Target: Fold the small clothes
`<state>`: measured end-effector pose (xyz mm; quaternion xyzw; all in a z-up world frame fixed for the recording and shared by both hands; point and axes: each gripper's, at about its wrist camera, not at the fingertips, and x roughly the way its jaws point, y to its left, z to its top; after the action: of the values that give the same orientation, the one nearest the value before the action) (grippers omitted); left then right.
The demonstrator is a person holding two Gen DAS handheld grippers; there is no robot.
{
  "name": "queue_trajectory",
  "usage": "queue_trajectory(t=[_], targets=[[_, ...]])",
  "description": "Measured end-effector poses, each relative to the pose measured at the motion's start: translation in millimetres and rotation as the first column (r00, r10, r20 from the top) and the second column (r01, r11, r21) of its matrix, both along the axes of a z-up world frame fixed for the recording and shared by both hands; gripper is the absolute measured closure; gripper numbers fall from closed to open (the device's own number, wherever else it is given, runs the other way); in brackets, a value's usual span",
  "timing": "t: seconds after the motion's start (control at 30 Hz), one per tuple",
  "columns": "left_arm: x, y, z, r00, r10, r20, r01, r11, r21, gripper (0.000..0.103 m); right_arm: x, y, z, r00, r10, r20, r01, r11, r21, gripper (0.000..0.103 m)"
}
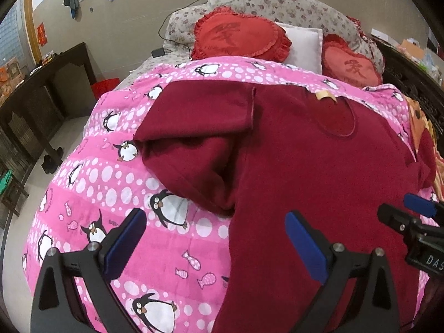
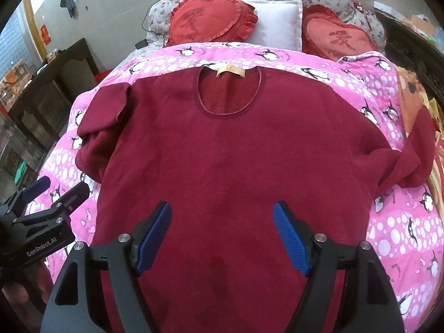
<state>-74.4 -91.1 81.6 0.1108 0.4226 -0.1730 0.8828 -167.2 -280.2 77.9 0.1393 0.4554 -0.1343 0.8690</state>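
1. While a dark red shirt (image 2: 236, 152) lies front-up on the pink penguin quilt (image 2: 388, 222), both grippers hover above its lower part with nothing between their fingers.
2. The right gripper (image 2: 222, 236) is spread wide, its blue pads (image 2: 290, 240) over the middle of the shirt's body near the hem end; whether the tips touch the cloth cannot be told.
3. The left gripper (image 1: 215, 245) is also wide open (about as wide as the right one). Its left pad (image 1: 125, 245) is over bare quilt (image 1: 111, 188), its right pad (image 1: 305, 247) over the shirt (image 1: 319, 166), so it straddles the shirt's left side edge.
4. The shirt's neckline (image 2: 230, 91) points toward the pillows, with a tan label (image 2: 230, 70) at the back of the collar.
5. The left sleeve (image 1: 194, 127) is bunched and folded over itself beside the body, resting on the quilt.
6. The right sleeve (image 2: 416, 152) trails off toward the bed's far right edge.
7. Two red heart cushions (image 2: 208, 19) and a white pillow (image 2: 280, 22) sit at the head of the bed, well apart from the shirt.
8. In the left wrist view the right gripper (image 1: 410, 213) shows at the right edge; in the right wrist view the left gripper (image 2: 58, 191) shows at the left edge.
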Motion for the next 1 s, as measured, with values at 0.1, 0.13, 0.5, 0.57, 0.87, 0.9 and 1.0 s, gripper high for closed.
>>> queue_trajectory(t=[0.1,0.13,0.5,0.57,0.87,0.9,1.0], targets=[[4.2,0.7,-4.2,1.0,0.006,-0.01,-0.006,1.0,-0.005,0.001,3.9,-1.5,-3.5,1.0,-0.001,0.0,0.001,1.0,0.01,0.047],[5.2,1.1,-5.4,1.0,0.008,-0.013,-0.008,1.0,-0.006,0.001,5.8,-2.1,-5.2,1.0,-0.004,-0.001,0.004,1.0,0.011,0.047],[19.5,2.3,-15.3,0.999,0.022,-0.026,-0.022,1.0,0.003,0.001,21.9,0.9,-13.6,1.0,0.01,-0.014,-0.01,1.0,0.021,0.047],[20.9,2.8,-15.9,0.999,0.024,-0.028,-0.024,1.0,0.003,0.001,24.7,1.9,-14.4,1.0,0.012,-0.014,-0.012,1.0,0.02,0.047],[24.5,3.3,-17.2,0.999,0.026,-0.034,-0.026,1.0,0.001,0.001,29.5,2.6,-16.7,1.0,0.009,-0.018,-0.009,1.0,0.028,0.047],[24.1,2.8,-16.8,0.999,0.025,-0.032,-0.025,1.0,0.001,0.001,29.7,1.4,-17.0,1.0,0.007,-0.018,-0.006,1.0,0.03,0.047],[22.5,0.8,-15.9,0.999,0.021,-0.03,-0.02,1.0,0.001,0.001,28.3,-2.1,-18.0,1.0,-0.001,-0.018,0.001,0.999,0.035,0.047]])
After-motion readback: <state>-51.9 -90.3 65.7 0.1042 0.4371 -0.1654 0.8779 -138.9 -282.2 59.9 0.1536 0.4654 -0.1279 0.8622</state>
